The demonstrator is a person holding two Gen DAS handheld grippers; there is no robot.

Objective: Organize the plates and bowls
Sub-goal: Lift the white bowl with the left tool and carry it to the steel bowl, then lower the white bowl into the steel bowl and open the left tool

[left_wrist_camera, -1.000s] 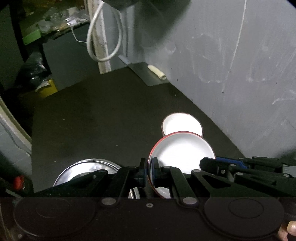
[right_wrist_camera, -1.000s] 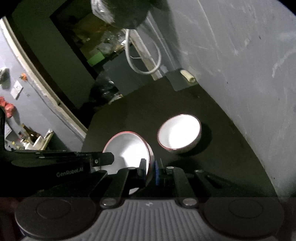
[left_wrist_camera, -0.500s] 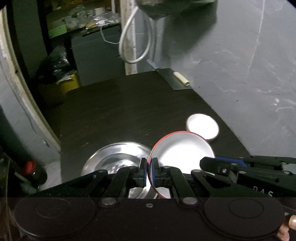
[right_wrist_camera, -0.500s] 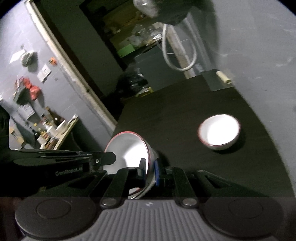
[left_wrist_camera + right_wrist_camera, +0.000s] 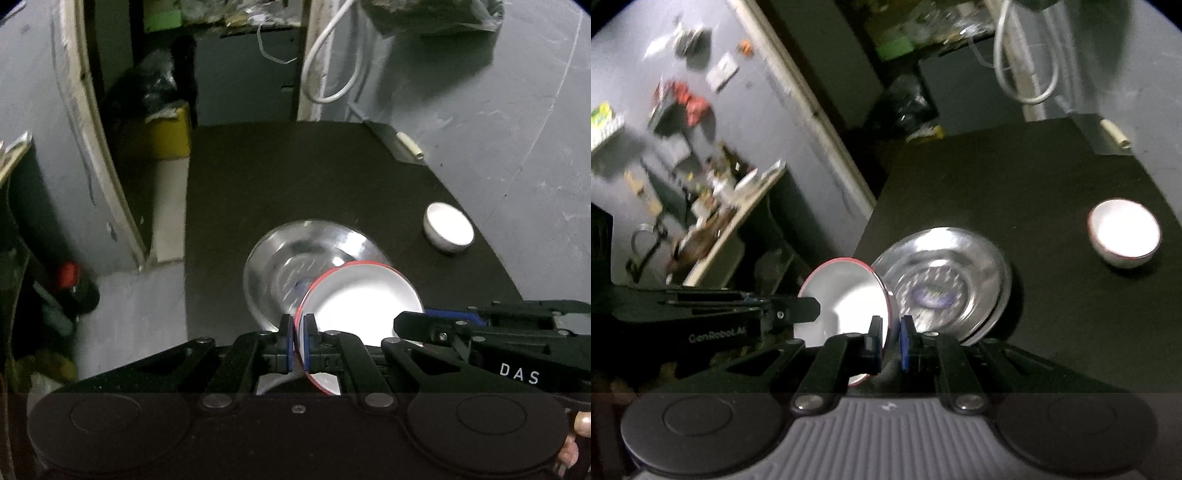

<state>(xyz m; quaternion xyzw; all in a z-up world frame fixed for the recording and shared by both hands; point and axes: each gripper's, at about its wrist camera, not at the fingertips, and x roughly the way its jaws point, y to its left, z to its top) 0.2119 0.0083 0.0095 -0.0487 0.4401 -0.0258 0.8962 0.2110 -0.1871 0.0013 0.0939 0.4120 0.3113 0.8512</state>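
Over the dark table (image 5: 303,177), the left gripper (image 5: 300,332) pinches the red-rimmed bowl (image 5: 364,299), now carried above the steel plate (image 5: 295,254). From the right, the right gripper (image 5: 889,338) clamps its opposite rim; stacking looks imminent, the small bowl (image 5: 1124,234) left behind.

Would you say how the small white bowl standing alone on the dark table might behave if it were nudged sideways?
The small white bowl looks rigid and glossy, so it would probably slide rather than flex. Its rounded underside suggests it might rock. It looks ceramic, so likely breakable.
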